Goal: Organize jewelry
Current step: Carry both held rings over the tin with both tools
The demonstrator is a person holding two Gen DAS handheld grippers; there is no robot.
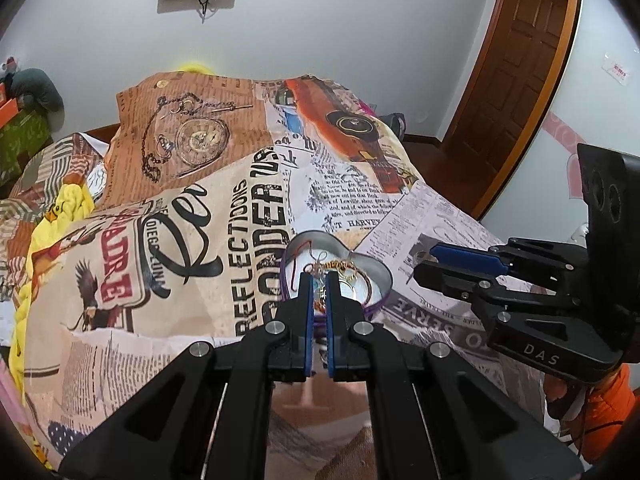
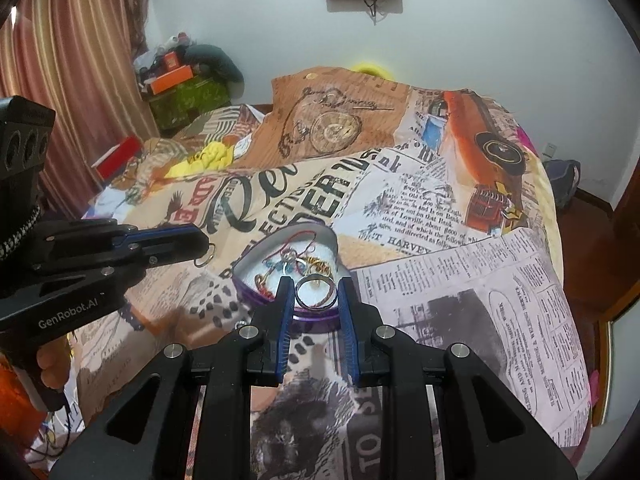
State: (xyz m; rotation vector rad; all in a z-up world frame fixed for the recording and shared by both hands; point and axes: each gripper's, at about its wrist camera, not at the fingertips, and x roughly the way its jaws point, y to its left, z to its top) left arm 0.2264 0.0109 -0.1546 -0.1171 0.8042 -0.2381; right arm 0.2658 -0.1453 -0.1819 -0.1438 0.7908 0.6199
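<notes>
Right gripper is closest, fingers spread wide just short of the heart-shaped tin on the bedspread, empty. The left gripper pinches a small ring, off to its left. I'd carry the ring over the tin's middle and release it low, so it doesn't bounce onto the fabric.

Your left gripper hovers nearly closed just over the heart-shaped tin of tangled jewelry; your right gripper sits right of the tin, pinching something small.
</notes>
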